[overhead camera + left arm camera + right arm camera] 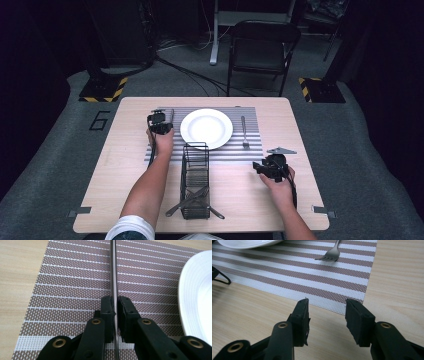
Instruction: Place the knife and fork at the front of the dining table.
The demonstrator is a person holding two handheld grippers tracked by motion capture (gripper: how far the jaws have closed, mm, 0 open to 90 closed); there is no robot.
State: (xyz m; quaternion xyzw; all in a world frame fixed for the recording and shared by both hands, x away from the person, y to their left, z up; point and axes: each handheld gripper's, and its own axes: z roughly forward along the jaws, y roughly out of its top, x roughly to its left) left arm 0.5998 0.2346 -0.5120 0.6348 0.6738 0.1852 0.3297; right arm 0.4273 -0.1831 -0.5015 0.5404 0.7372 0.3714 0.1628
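A: Knife [114, 277] sits edge-on in the left gripper [115, 305], jaws clamped on it, low over the mat [75, 282] left of the plate [206, 128]. Right gripper [327, 312] idles, jaws apart, empty.

B: Lay it flat, parallel to the fork [244, 132]. Writing?

A: A "6" [99, 120] on the floor.

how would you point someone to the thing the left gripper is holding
Start at the striped placemat in the middle of the wooden table, then find the white plate on it. Left of the plate, the left gripper is shut on a thin metal knife, seen edge-on as a bright strip. Unlike the fork right of the plate, it has no tines.
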